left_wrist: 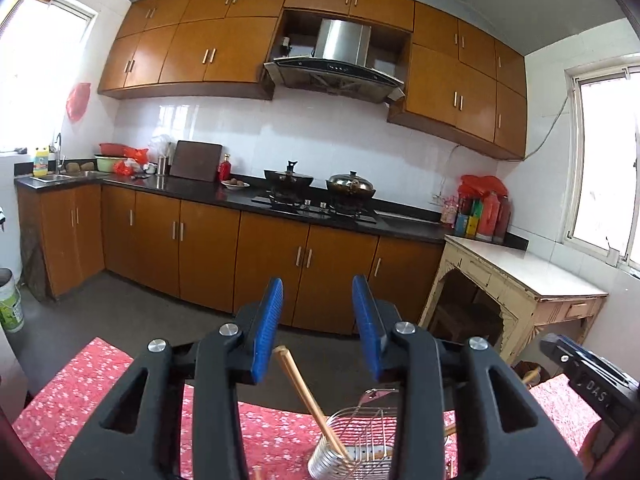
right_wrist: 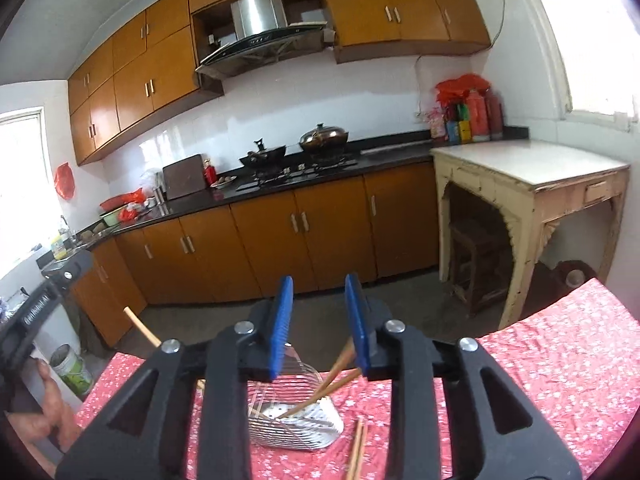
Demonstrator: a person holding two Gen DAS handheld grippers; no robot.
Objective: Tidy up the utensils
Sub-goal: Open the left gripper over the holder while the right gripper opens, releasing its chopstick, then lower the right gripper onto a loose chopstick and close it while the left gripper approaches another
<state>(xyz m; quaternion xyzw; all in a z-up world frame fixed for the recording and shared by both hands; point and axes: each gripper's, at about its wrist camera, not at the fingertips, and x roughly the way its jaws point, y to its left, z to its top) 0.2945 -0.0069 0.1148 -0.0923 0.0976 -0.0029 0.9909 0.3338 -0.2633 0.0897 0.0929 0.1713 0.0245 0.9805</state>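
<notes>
A metal wire utensil holder stands on the red floral tablecloth; it also shows in the right wrist view. Wooden chopsticks lean out of it, also seen in the right wrist view. More chopsticks lie on the cloth beside the holder. My left gripper is open and empty, raised above the holder. My right gripper is open and empty, also above the holder. The right gripper's body shows at the left view's right edge.
Beyond the table lies dark floor, then brown kitchen cabinets with a black counter, stove and pots. A worn cream side table stands at the right by a window. A bucket stands on the floor at left.
</notes>
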